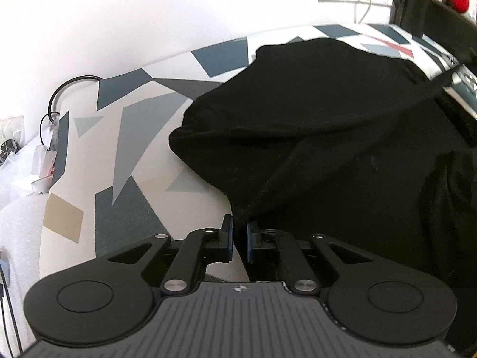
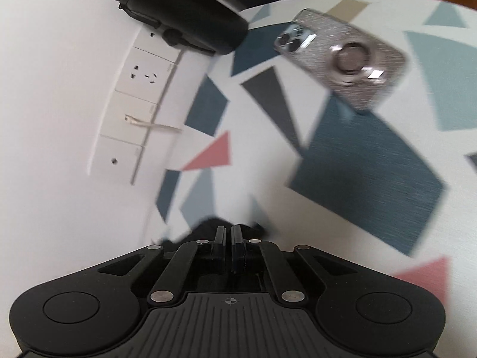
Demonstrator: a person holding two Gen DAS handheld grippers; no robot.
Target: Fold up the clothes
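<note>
The left hand-held gripper (image 1: pixel 240 234) pinches an edge of the black garment (image 1: pixel 328 125), which lies heaped on the patterned surface (image 1: pixel 134 155). The right hand-held gripper (image 2: pixel 229 234) is pressed together on a bit of black cloth too. A phone (image 2: pixel 342 56) and a black bottle (image 2: pixel 179 9) sit nearby.

My left gripper (image 1: pixel 240 234) pinches dark cloth at twelve o'clock; my right gripper (image 2: pixel 229 235) is clamped tight too.

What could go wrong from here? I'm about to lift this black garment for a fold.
The left claw pinches only a thin corner of the black garment, so it may slip out. The phone and black bottle sit on the patterned tabletop near the right claw; swinging cloth could knock them.
</note>
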